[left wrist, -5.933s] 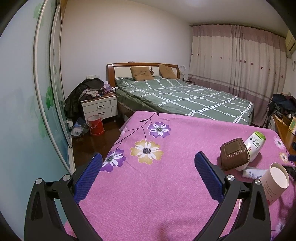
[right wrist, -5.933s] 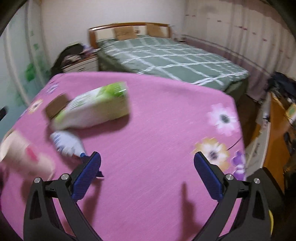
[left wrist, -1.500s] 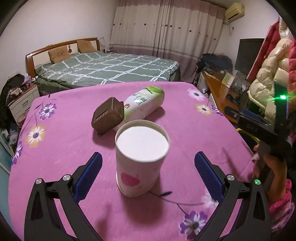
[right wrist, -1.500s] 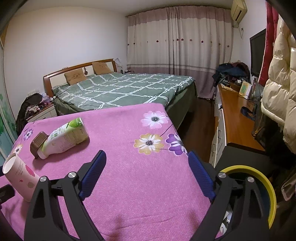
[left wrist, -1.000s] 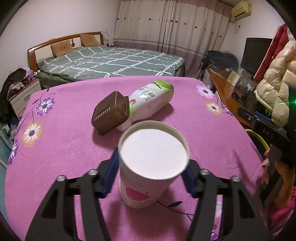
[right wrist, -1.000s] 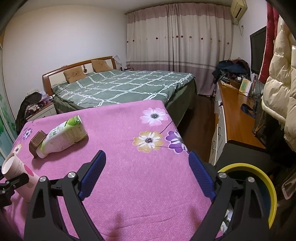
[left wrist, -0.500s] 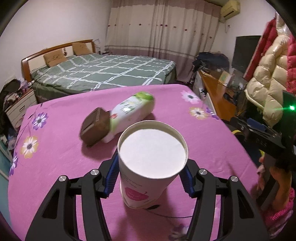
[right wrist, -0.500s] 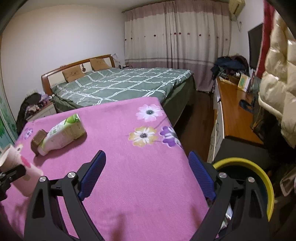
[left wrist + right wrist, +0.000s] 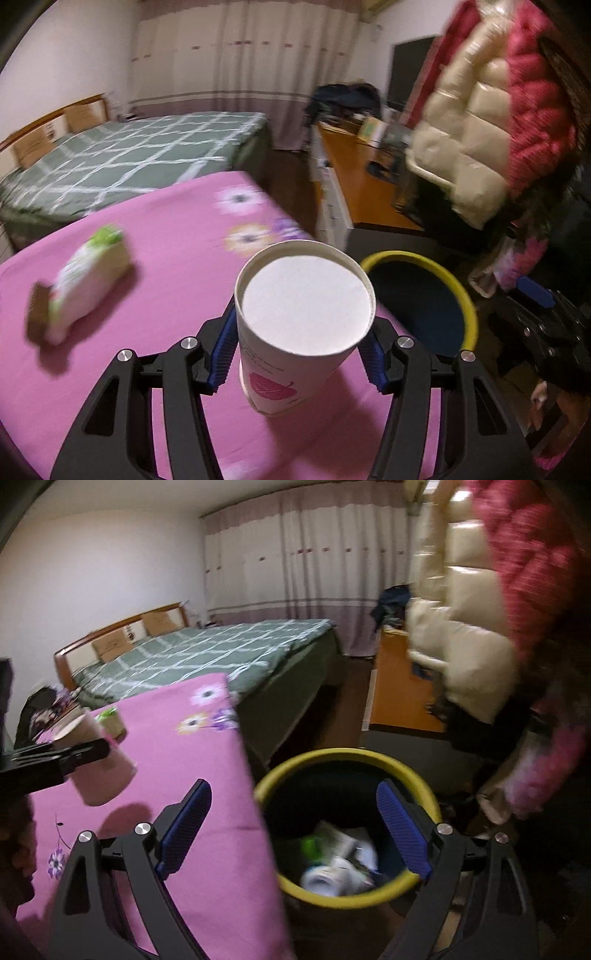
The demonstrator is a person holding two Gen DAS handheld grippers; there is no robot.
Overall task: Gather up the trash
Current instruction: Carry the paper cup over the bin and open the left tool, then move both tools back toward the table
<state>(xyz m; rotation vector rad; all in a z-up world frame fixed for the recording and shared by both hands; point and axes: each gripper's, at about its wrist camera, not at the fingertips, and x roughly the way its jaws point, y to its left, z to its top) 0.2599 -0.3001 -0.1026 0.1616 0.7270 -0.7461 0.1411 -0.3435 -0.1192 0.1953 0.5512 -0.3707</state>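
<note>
Cup in the clamp, bin close by!
The left gripper (image 9: 299,354) pinches the paper cup (image 9: 301,321) above the pink cloth (image 9: 177,236); the right gripper (image 9: 293,830) gapes wide, holding nothing, over the yellow-rimmed bin (image 9: 332,755) with rubbish inside. Farther off, a bottle (image 9: 86,280) lies on the cloth.

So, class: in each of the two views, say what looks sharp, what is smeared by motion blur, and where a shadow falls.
Left wrist view: the white paper cup in the left tongs is sharp; the green-and-white bottle is smeared. Right wrist view: the right tongs are sharp, the yellow-rimmed bin blurred, and the cup's shadow lies on the pink cloth.
</note>
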